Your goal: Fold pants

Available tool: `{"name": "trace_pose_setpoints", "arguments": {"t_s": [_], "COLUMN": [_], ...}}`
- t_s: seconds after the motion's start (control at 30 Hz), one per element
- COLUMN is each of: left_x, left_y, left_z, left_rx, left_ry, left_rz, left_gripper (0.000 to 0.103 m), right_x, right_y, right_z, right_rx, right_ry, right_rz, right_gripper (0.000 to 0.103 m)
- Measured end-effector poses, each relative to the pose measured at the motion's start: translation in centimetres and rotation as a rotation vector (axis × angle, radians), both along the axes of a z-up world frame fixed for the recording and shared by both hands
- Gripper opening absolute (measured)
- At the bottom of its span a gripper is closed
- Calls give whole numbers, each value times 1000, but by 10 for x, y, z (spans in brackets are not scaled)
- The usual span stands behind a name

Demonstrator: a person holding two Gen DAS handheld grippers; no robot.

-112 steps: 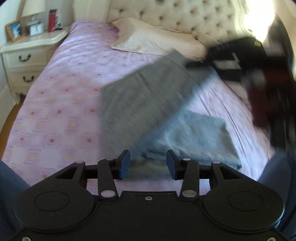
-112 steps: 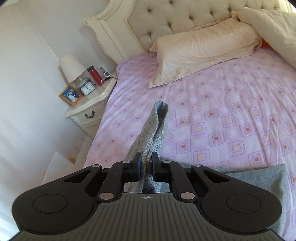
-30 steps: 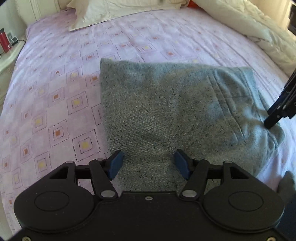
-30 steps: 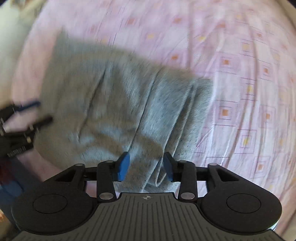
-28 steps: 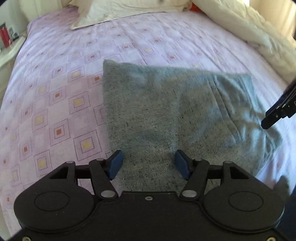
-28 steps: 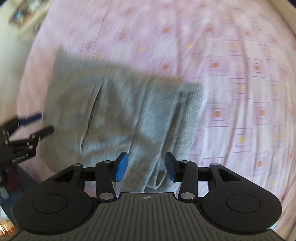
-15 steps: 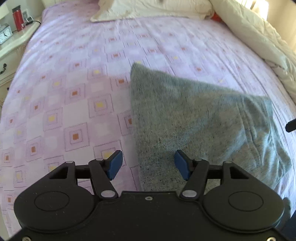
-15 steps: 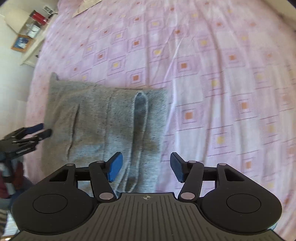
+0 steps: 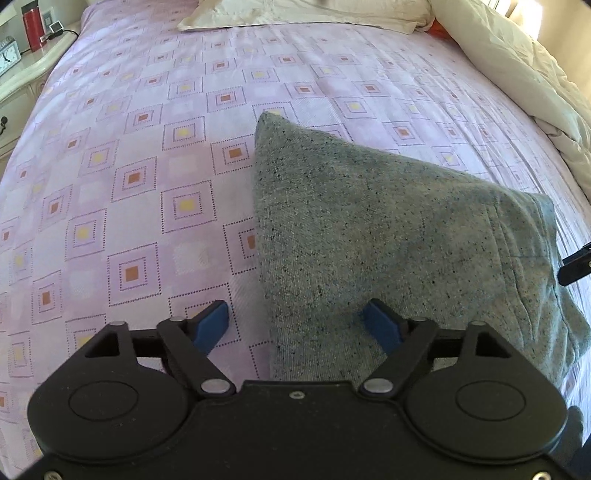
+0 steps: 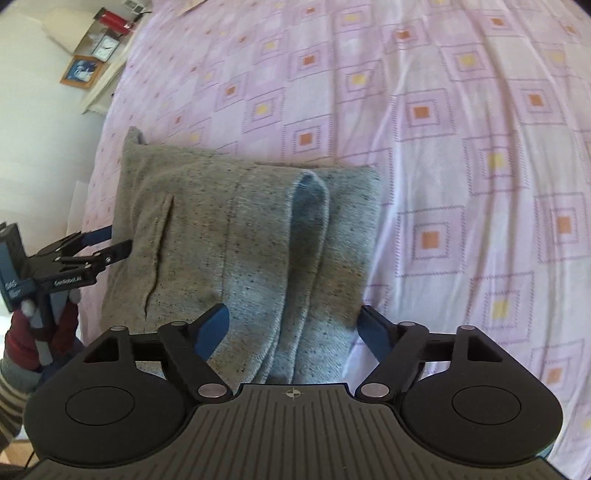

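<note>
On the pink patterned bedsheet [image 9: 147, 155], near the foot-side edge of the bed, the grey sweatpants [image 9: 388, 236] lay as 1 compact, roughly rectangular bundle. Right wrist view showed stacked layers at the end nearest that camera, 1 raised lengthwise ridge [image 10: 308, 221] down the top, and a pocket slit [image 10: 159, 251] toward the left side. Left gripper [image 9: 295, 325] had its jaws spread wide, empty, straddling the bundle's near left corner; whether it touched the cloth could not be told. Right gripper [image 10: 291, 328] was likewise spread and empty, low over the layered end. Neither claw held fabric.

Judgement: folding looked essentially done, with the legs doubled over and the bundle released. Left to do, at most: flatten the ridge and square the slightly skewed edges. Pillow [image 9: 303, 14] and cream duvet [image 9: 517, 62] sat well apart from the work.
</note>
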State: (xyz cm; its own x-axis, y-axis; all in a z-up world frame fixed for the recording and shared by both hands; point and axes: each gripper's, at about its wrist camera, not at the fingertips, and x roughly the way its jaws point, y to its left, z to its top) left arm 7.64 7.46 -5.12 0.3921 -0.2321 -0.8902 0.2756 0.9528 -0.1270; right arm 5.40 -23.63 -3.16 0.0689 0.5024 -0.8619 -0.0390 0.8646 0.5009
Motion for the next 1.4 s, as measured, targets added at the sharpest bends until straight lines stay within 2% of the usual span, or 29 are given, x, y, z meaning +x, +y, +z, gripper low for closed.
{"name": "trace_pose_setpoints", "arguments": {"t_s": [0.03, 0.2, 0.33, 0.43, 0.47, 0.53, 0.57, 0.6, 0.67, 0.7, 0.73, 0.77, 0.83, 1.0, 1.07, 1.17, 1.4], "left_x": [1, 8, 10, 10, 9, 8, 7, 7, 6, 4, 2, 0, -5, -22, -27, -26, 18], "left_y": [0, -6, -9, -7, -7, -5, -4, -3, -2, -1, -1, 0, -1, -7, -5, 3, 16], "left_z": [-1, -8, -9, -9, -9, -9, -9, -8, -8, -6, -4, -2, 4, 14, 22, 35, 58], "left_rx": [-5, -19, -30, -39, -41, -49, -58, -66, -78, -91, -112, -146, -165, -118, -116, -152, -128], "left_ry": [1, 2, -7, -9, -13, -10, -5, -1, -1, -1, -2, 2, -13, -97, -124, -135, -209], "left_rz": [3, 9, 3, 0, -1, 3, 7, 10, 14, 11, 5, -2, 9, 41, 55, 83, 142], "left_gripper": [91, 102, 103, 103, 103, 102, 101, 100, 96, 86, 68, 61, 27, 13, 12, 11, 11], "right_x": [1, 1, -8, -11, -11, -14, -18, -22, -24, -27, -31, -33, -38, -44, -42, -32, 18], "right_y": [2, 21, 41, 42, 40, 37, 39, 41, 49, 53, 62, 69, 79, 96, 102, 112, 119], "right_z": [0, -1, 4, 6, 7, 11, 14, 18, 23, 27, 30, 34, 40, 65, 76, 87, 93], "right_rx": [6, -4, -73, -90, -87, -78, -95, -125, -177, -206, -239, -274, -336, -424, -443, -457, -415], "right_ry": [-6, -103, -201, -218, -223, -252, -283, -312, -356, -382, -410, -439, -486, -579, -609, -645, -679], "right_rz": [11, 127, 233, 236, 227, 216, 225, 246, 280, 306, 336, 368, 422, 458, 443, 416, 302], "right_gripper": [83, 85, 85, 79, 71, 39, 36, 28, 25, 24, 23, 23, 22, 21, 20, 19, 19]}}
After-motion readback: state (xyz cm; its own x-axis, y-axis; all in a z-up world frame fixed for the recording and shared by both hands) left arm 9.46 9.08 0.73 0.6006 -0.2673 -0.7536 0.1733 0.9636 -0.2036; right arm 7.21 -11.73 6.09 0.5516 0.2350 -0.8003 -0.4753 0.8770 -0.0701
